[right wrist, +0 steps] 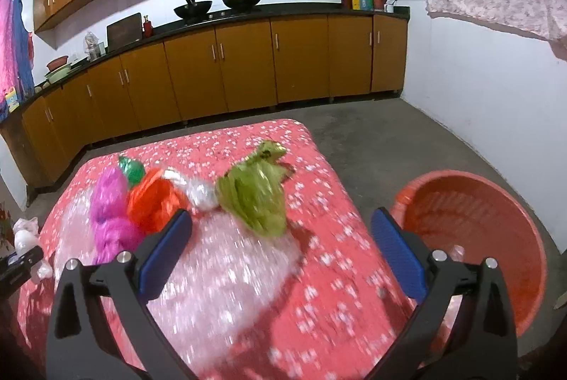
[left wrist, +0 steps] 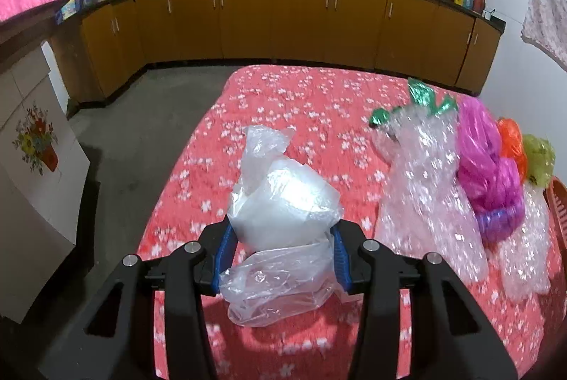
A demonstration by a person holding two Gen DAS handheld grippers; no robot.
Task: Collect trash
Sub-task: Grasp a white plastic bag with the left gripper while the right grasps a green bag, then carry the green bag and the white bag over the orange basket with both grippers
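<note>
My left gripper point(left wrist: 281, 249) is shut on a clear plastic bag point(left wrist: 283, 203) and holds it above the red flowered table cover point(left wrist: 283, 103). More trash lies on the cover: bubble wrap point(left wrist: 428, 174), a magenta bag point(left wrist: 485, 167), an orange bag point(left wrist: 510, 139) and a yellow-green bag point(left wrist: 538, 157). In the right wrist view my right gripper point(right wrist: 280, 249) is open and empty above the bubble wrap point(right wrist: 219, 273), with the yellow-green bag point(right wrist: 255, 196) just ahead, the orange bag point(right wrist: 152, 203) and magenta bag point(right wrist: 110, 217) to the left. The red basket point(right wrist: 478, 238) stands on the floor at the right.
Wooden kitchen cabinets point(right wrist: 248, 68) with a dark counter run along the far wall, with woks point(right wrist: 193, 10) on it. A white cabinet with a flower picture point(left wrist: 32, 167) stands left of the table. A green foil wrapper point(left wrist: 421, 96) lies by the bubble wrap. Grey floor surrounds the table.
</note>
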